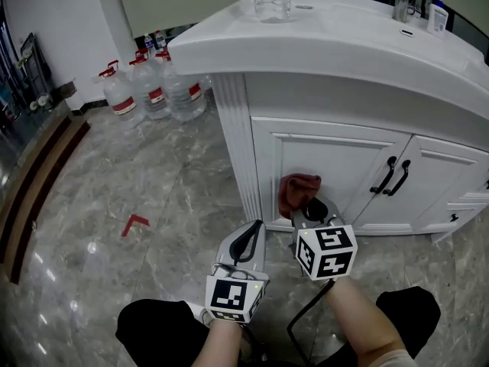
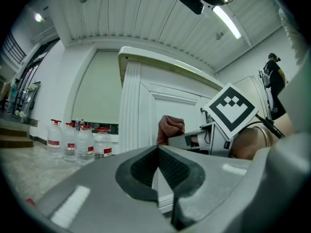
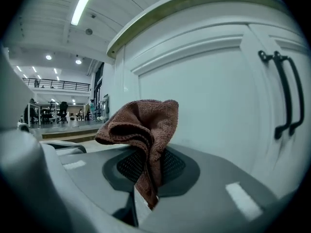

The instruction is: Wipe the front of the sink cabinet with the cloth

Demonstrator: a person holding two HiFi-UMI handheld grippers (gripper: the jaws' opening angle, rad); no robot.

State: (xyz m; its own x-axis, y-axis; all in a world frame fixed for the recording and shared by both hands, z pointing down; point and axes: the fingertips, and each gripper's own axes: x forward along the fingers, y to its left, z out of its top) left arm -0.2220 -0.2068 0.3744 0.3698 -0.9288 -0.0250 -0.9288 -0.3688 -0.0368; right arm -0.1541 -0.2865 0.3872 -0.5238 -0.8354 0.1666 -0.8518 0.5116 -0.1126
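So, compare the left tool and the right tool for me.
The left tool is shut on nothing; the right tool is shut on the brown cloth. The right tool sits nearer the cabinet door, cloth toward it, while the left tool hangs back beside it. Both are grey, closed, and point at the cabinet door.

Bright, even light; ceiling tube (image 3: pixel 86 3) at 11 o'clock; glossy floor (image 1: pixel 92 247) glare at 8 o'clock; fisheye bending, dark corners.
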